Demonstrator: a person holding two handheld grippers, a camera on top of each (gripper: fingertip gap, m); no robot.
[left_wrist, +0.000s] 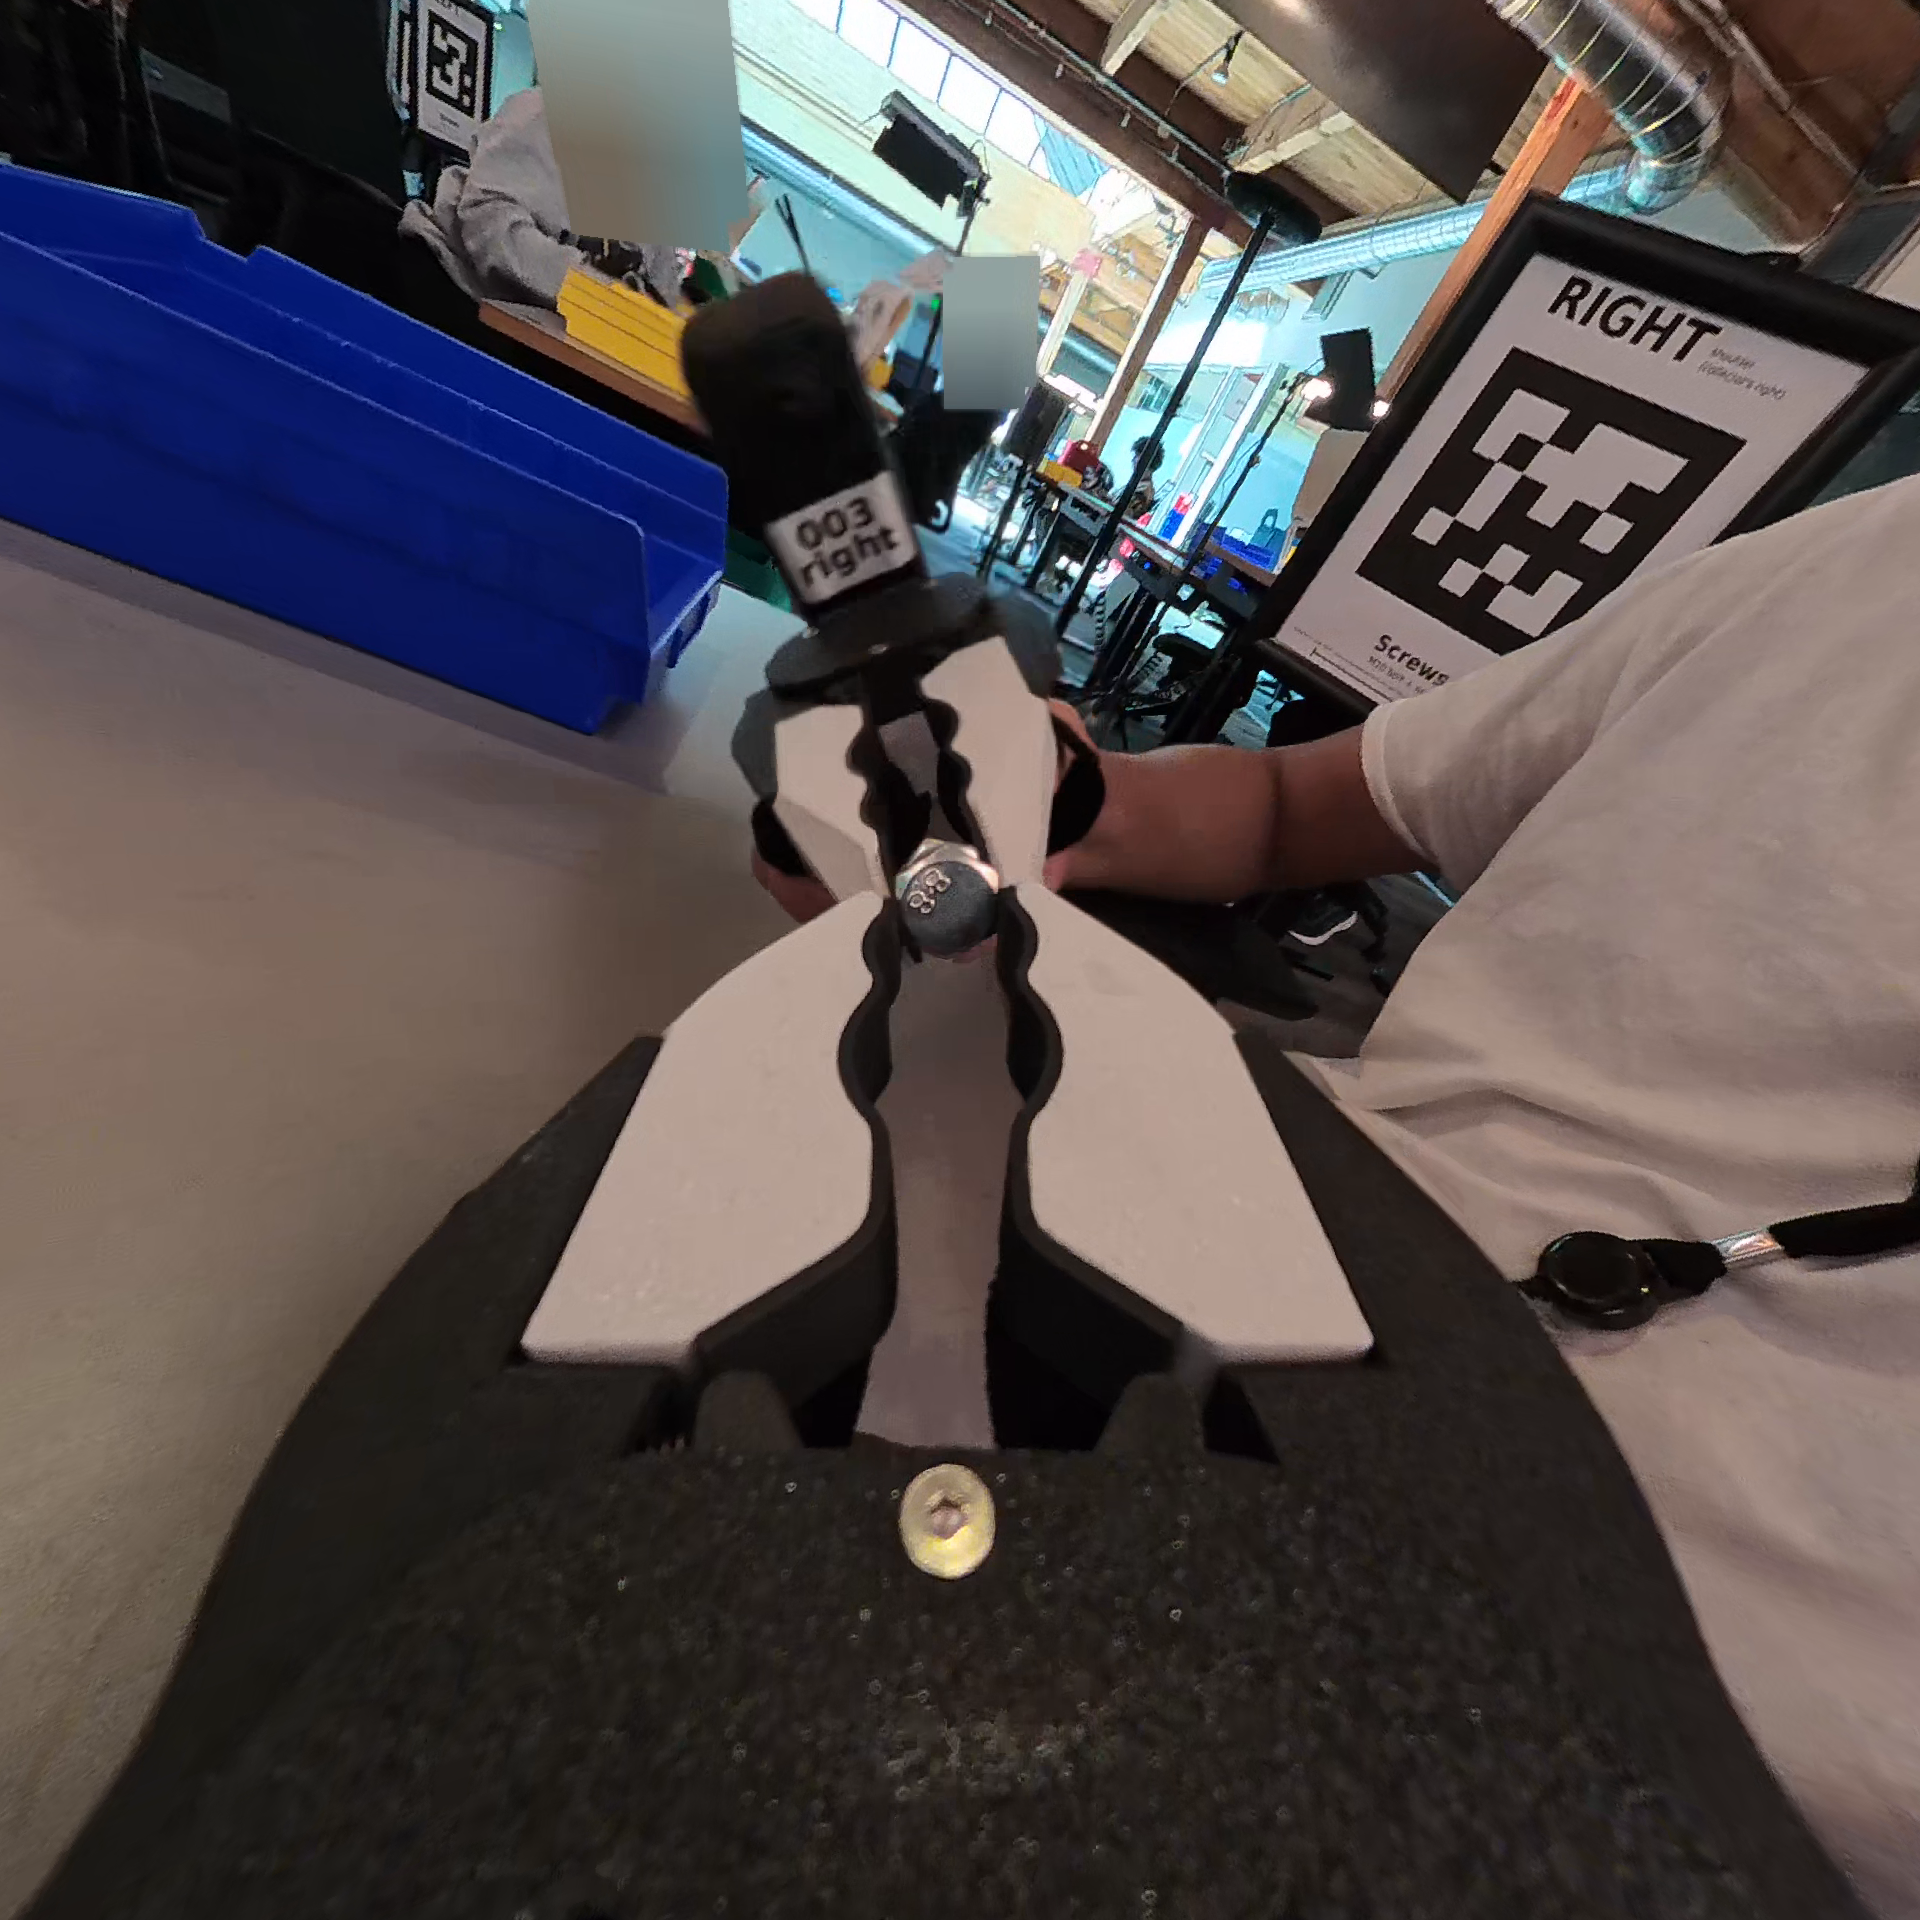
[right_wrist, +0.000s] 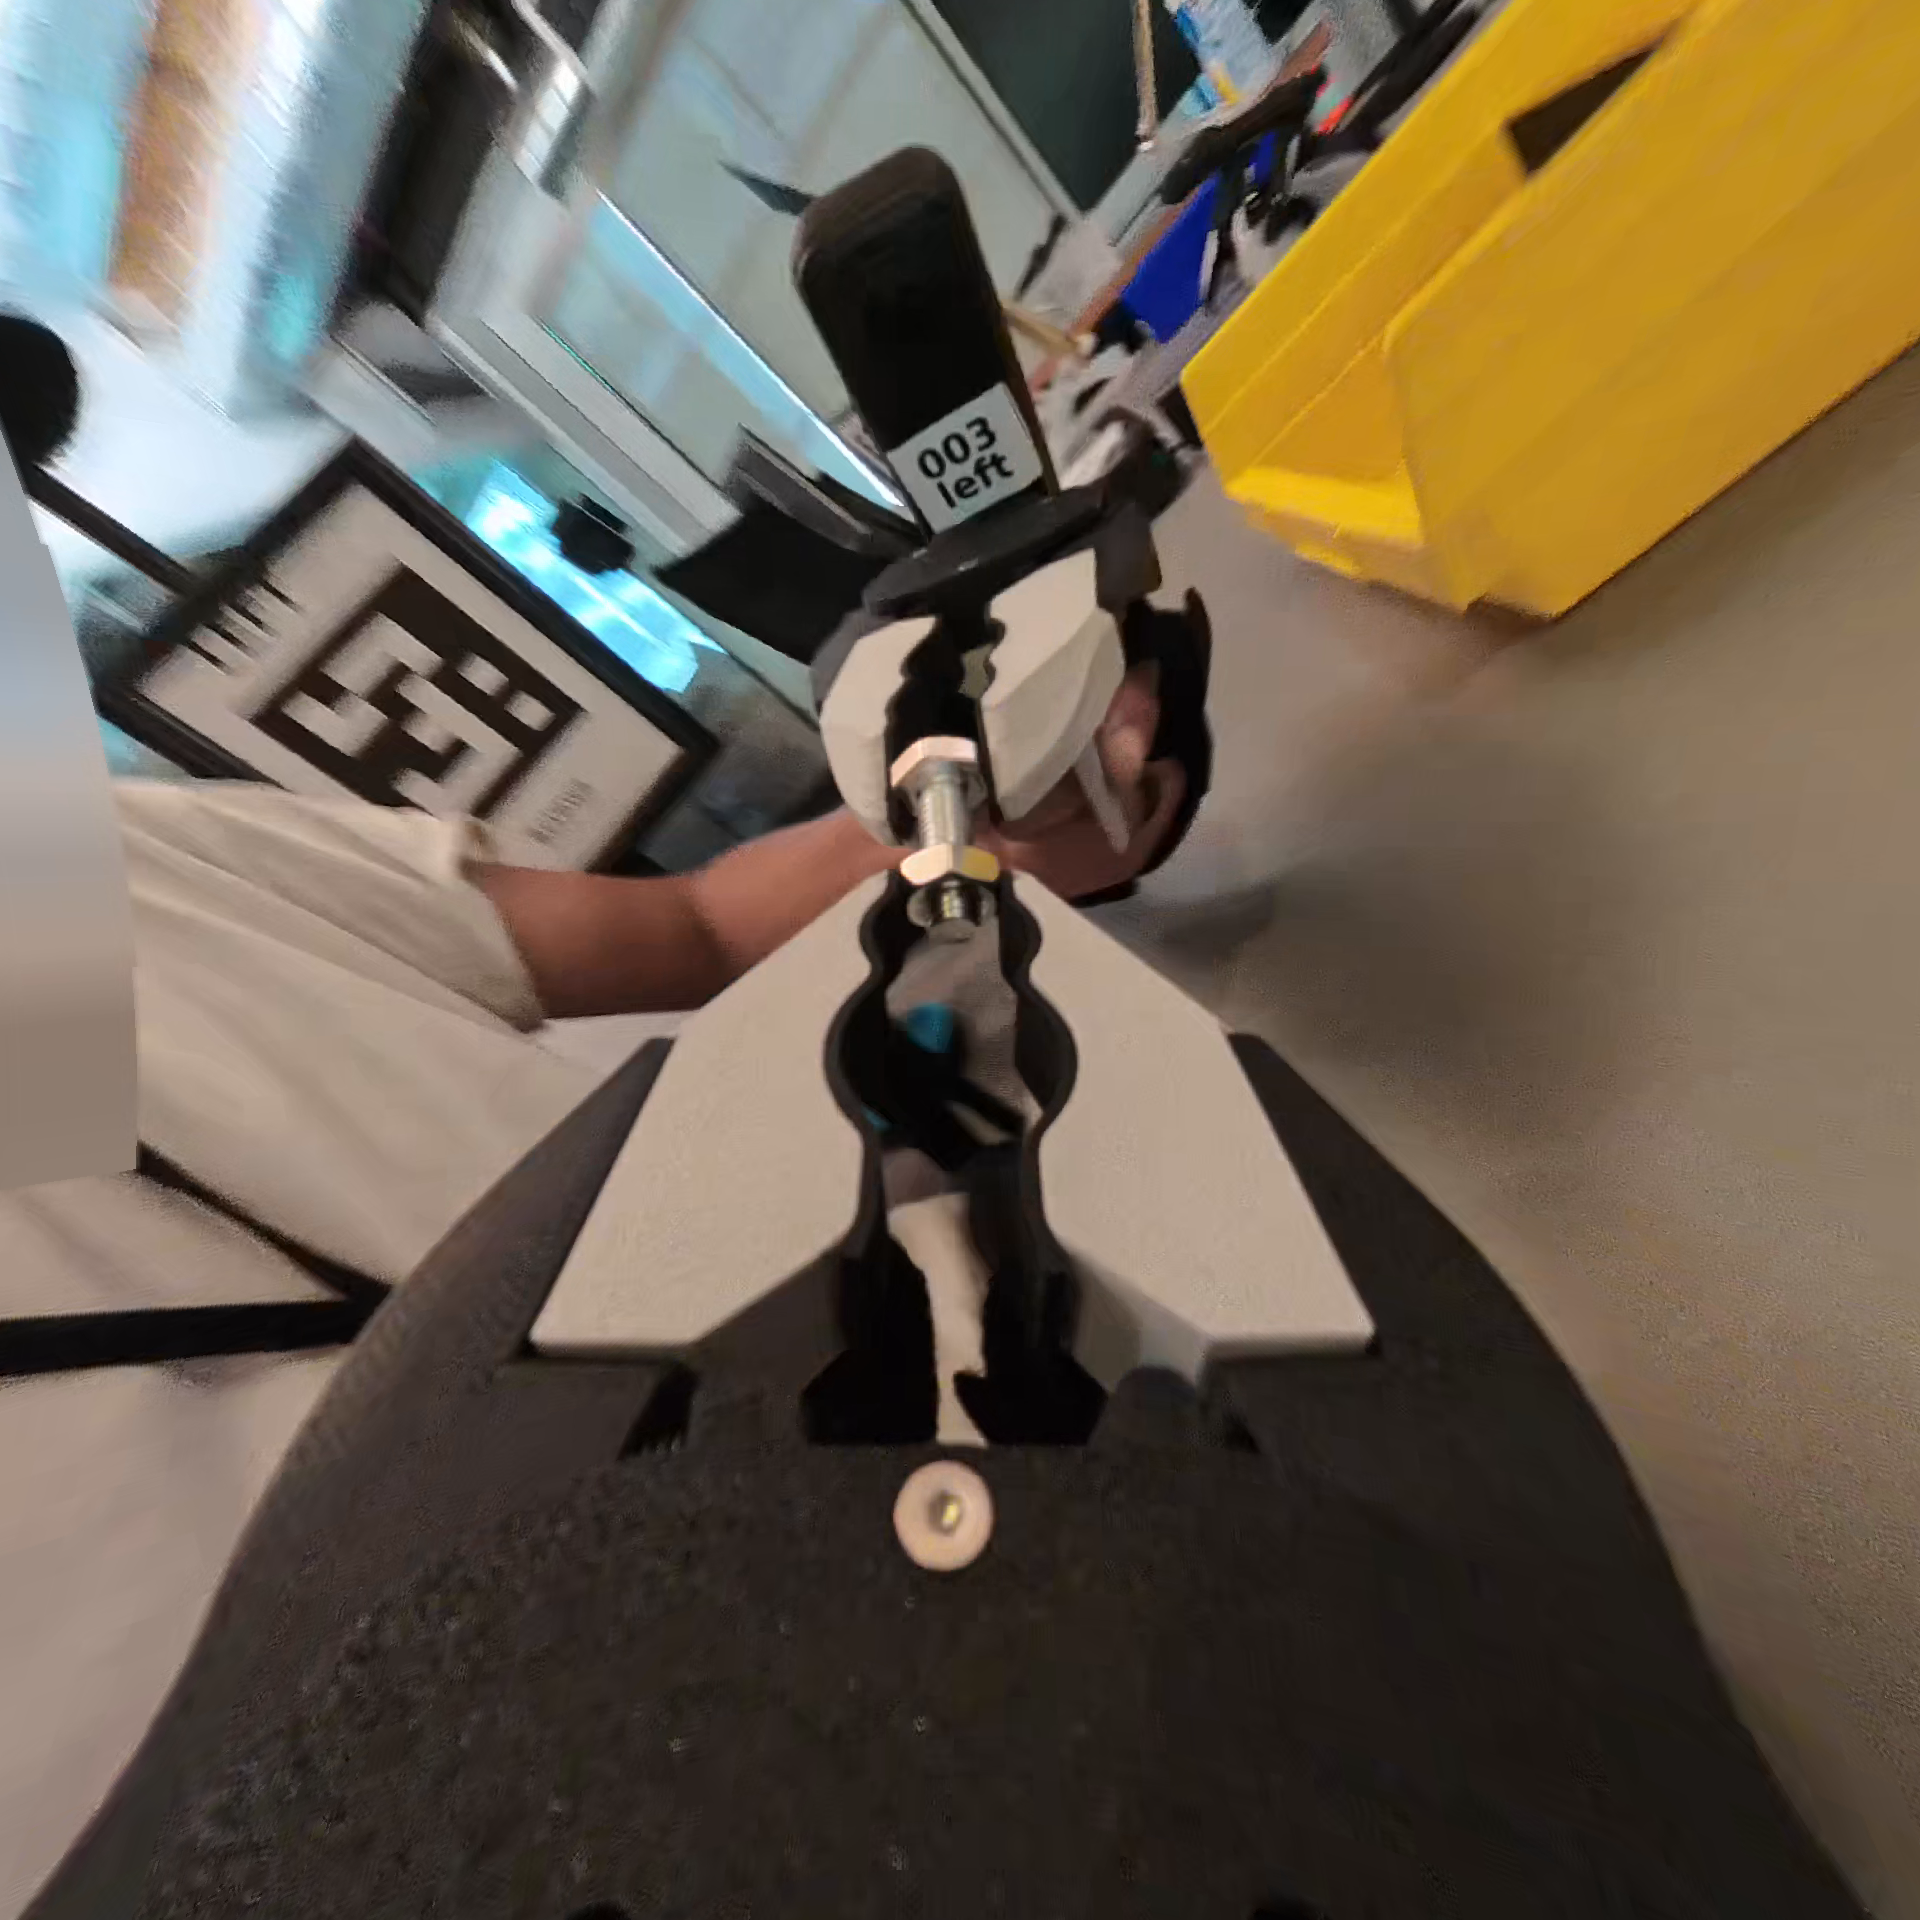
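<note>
Gripping the hexagonal head of a bolt (left_wrist: 943, 906) at their very tips, the left gripper's (left_wrist: 940, 920) fingers are clenched on it, and the bolt hangs in the air between the two tools, above the pale tabletop (left_wrist: 260, 935). Facing it, the right gripper (right_wrist: 948, 871) has its fingers closed on a nut (right_wrist: 951, 864) threaded onto the bolt's shank, with the shank's end poking out toward that camera. A second nut or washer sits farther up the shank near the head. To my eye the risk is plain: both holds are only at the fingertips, so any twist off the bolt's axis could bind the thread or pop the nut free and send it onto the tabletop. Each bare forearm (left_wrist: 1195, 810) reaches in from the side, wrists level, the tools meeting nose to nose. A blue bin (left_wrist: 312, 436) and a yellow bin (right_wrist: 1558, 343) stand well apart from the work
</note>
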